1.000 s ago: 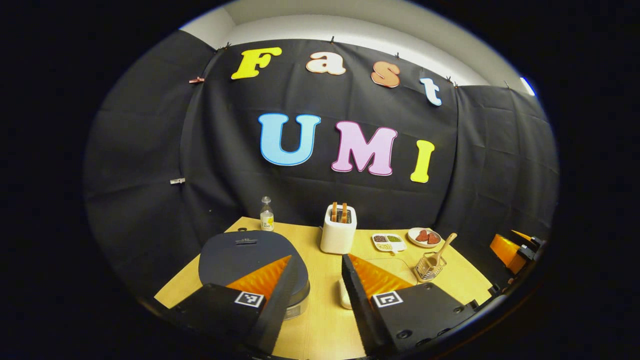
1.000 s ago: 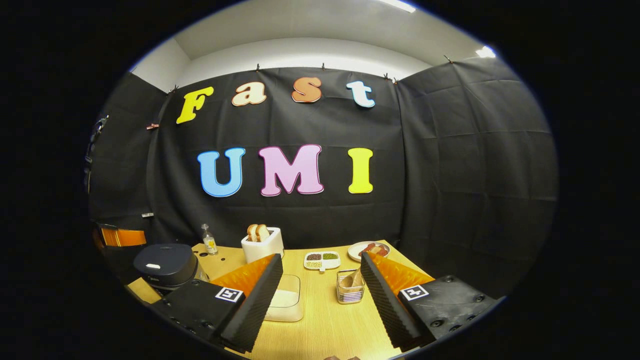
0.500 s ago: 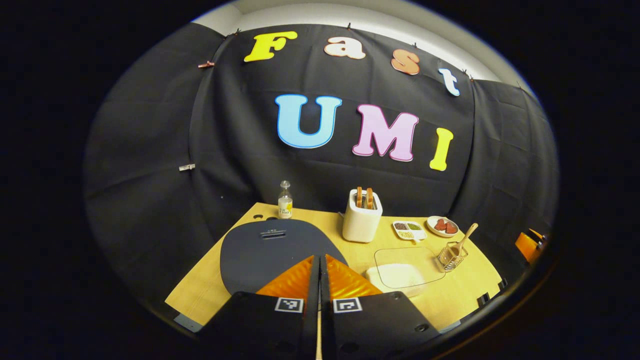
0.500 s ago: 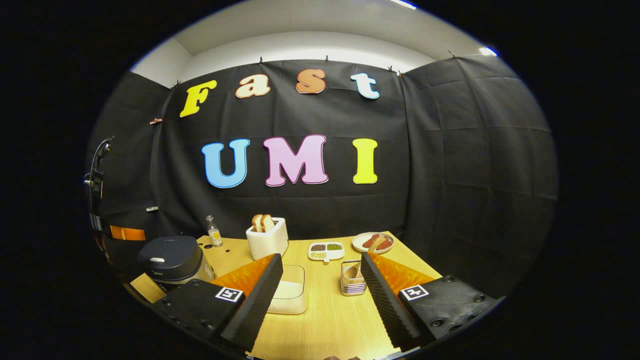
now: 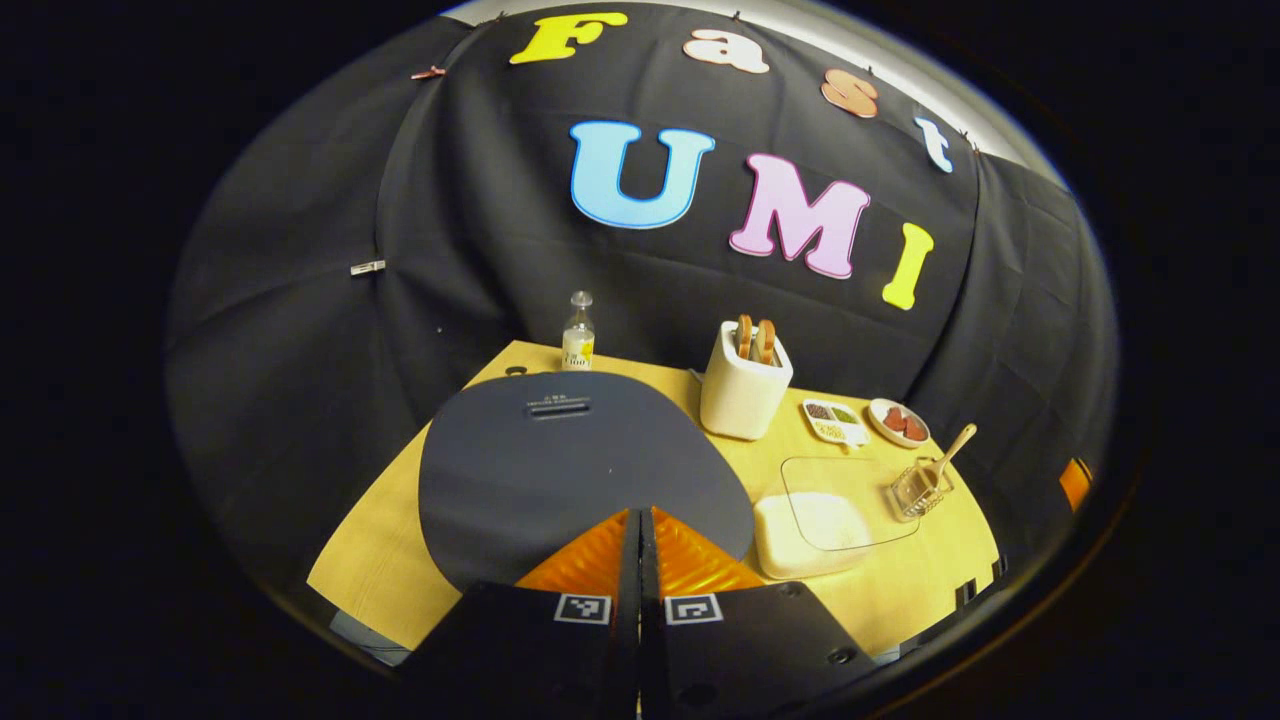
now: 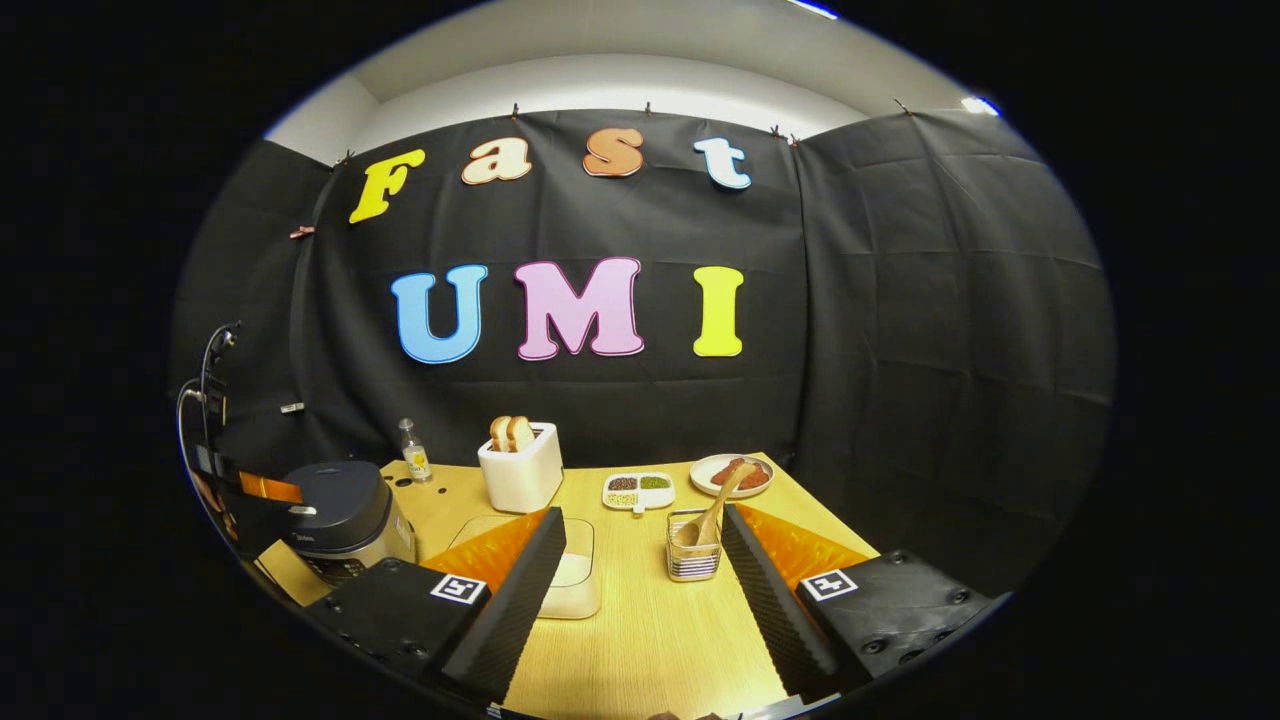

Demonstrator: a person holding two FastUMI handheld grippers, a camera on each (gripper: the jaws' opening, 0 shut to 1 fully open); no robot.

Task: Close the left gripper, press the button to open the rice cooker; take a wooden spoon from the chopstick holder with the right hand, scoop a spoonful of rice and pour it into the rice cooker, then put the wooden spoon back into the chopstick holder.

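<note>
The dark rice cooker has its lid down and sits right in front of my left gripper, whose fingers are shut with nothing between them, just above the lid's near edge. From the right gripper view the cooker stands at the left, with the left gripper at its lid. A wooden spoon leans in the wire chopstick holder; spoon and holder also appear at the right of the left gripper view. My right gripper hangs open, short of the holder. A clear rice box lies mid-table.
At the back of the wooden table stand a white toaster with bread, a small bottle, a divided dish and a plate of red food. Black cloth walls close the booth.
My left gripper went from open to shut and moved forward and down over the cooker lid. The right gripper view shifted slightly, with that gripper staying open.
</note>
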